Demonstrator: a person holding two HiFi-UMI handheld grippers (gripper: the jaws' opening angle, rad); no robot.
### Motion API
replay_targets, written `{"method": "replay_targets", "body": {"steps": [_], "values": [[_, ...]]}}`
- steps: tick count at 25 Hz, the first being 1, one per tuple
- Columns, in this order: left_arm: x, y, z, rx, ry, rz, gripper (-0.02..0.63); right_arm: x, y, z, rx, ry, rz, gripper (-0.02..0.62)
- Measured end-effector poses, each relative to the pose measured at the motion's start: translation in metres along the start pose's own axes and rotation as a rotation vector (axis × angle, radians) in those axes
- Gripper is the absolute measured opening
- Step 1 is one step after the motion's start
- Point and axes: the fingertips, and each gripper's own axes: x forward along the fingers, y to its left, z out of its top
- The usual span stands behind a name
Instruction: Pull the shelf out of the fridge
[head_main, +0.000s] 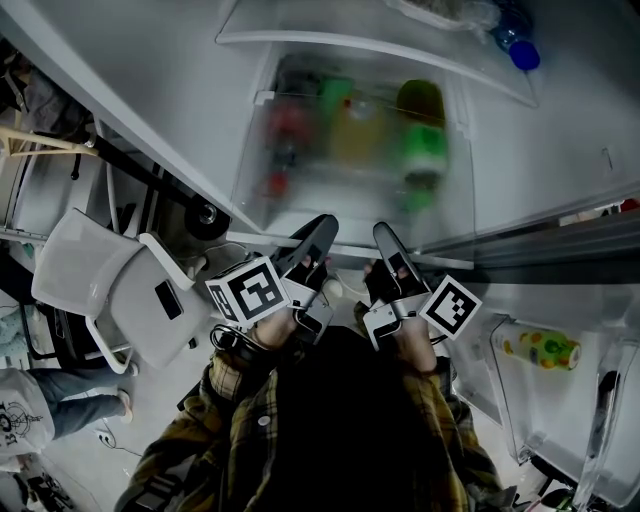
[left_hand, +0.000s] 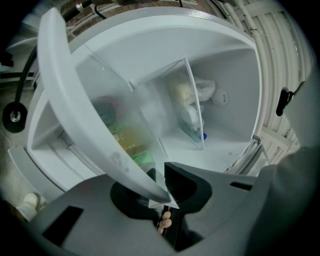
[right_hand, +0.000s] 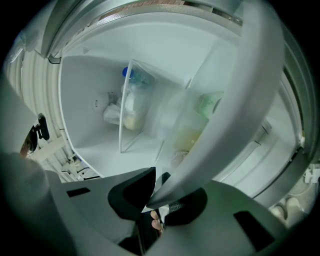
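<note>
1. White chair: it stands near on your left and limits the room for stepping back on that side.
2. Left hand-held gripper: clenched on the shelf's white front rim. If this hand leads the pull, the shelf could skew and jam against the fridge wall.
3. Shelf: a glass pane seated in the fridge, front edge toward you. A green bottle shows blurred through it. Once off its supports, the shelf could tip.
4. Right hand-held gripper: clenched on the same rim, near the left one. So narrow a hold could let the pane swing.
5. Door bin, holding a yellow bottle: it bounds your right.
</note>
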Motion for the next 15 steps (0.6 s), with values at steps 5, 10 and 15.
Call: {"method": "replay_targets", "body": {"steps": [5, 10, 15], "values": [[-0.0022, 0.0032, -0.0029, -0.001, 0.008, 0.007, 0.066, -0.0016, -0.0001, -0.001, -0.005, -0.002, -0.005, 0.055], [-0.0012, -0.0012, -0.0031, 0.001, 0.007, -0.003, 0.066, -0.0032, -0.0003, -0.0007, 0.001, -0.006, -0.003, 0.055], [-0.002, 0.0022, -0.0052, -0.011, 0.013, 0.003, 0.066, -0.0031, -0.0003, -0.0003, -0.001, -0.006, -0.004, 0.055]]}}
